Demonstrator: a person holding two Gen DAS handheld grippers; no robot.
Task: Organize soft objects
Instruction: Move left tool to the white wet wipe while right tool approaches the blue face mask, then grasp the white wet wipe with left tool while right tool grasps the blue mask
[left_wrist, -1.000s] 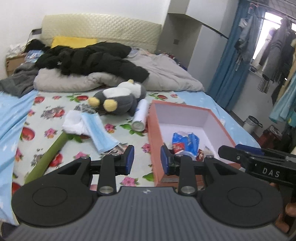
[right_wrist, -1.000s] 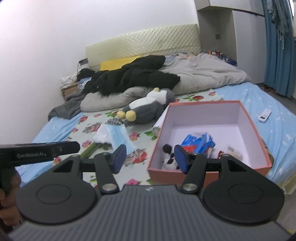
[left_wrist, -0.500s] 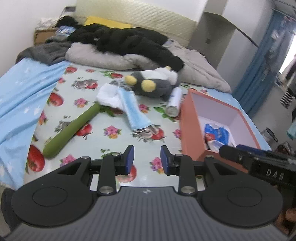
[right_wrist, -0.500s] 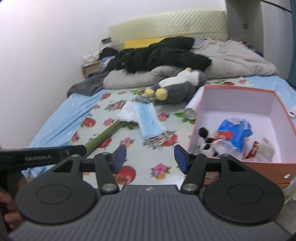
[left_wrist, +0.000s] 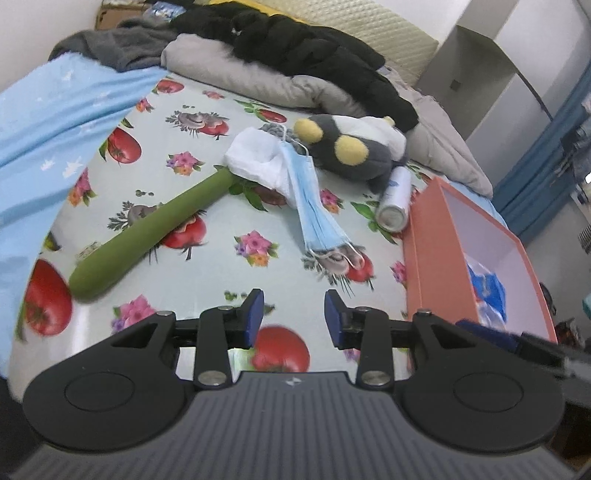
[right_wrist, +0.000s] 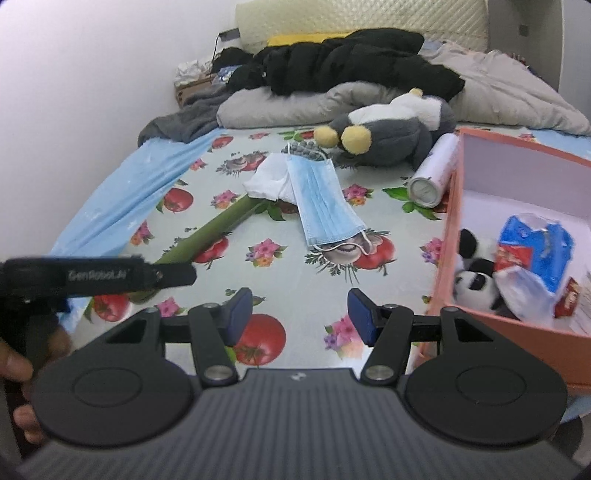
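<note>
Jaws of left gripper (left_wrist: 294, 314) just opening, empty, w/ mask (left_wrist: 314, 206) ahead.

Bright even indoor light, fisheye-bent edges, slight motion blur, soft shadows

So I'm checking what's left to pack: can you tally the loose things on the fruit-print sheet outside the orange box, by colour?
Green: 1, long green plush stick
White: 2, crumpled white cloth, white spray can
Blue: 1, pleated blue face mask
Grey: 1, grey penguin plush
Total: 5
</note>
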